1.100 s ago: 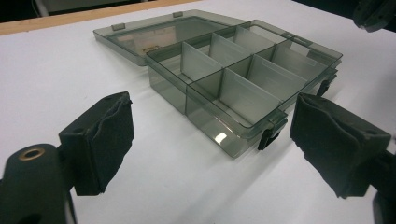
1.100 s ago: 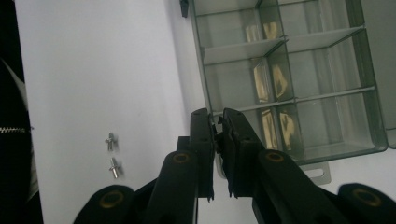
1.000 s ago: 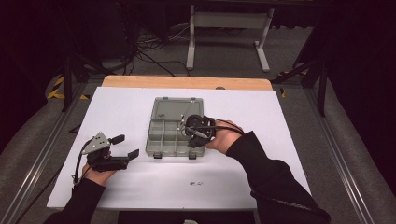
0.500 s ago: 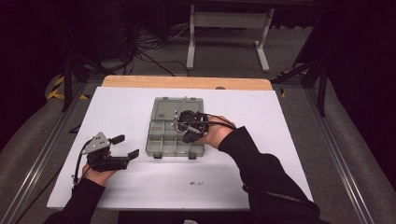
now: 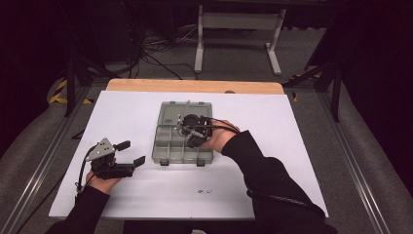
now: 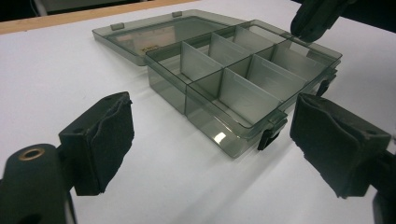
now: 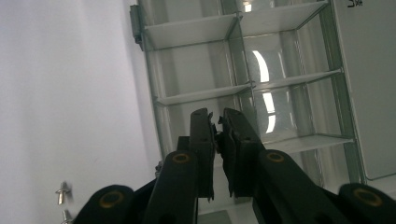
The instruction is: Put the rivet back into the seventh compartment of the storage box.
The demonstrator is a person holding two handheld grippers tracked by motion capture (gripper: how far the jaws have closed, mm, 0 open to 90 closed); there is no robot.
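Black sleeves point(image 5: 272, 180) — black padded claws point(image 6: 215, 140)

Your desk point(image 5: 302, 146): white top, with a bare wooden strip point(image 5: 195, 86) along the far edge. On it, near the middle, you have one smoky-grey clear plastic compartment box point(image 5: 170, 146), lid folded flat open toward the far side, dividers forming small bins. Two small silver screws point(image 7: 62, 192) lie on the white surface just beside the box. A small dark printed mark point(image 5: 203, 191) sits near your edge.

White table top point(image 5: 292, 146) with wooden far edge, grey carpeted floor point(image 5: 375, 136), tangled cables point(image 5: 151, 48), white metal stand point(image 5: 238, 29), dark surroundings
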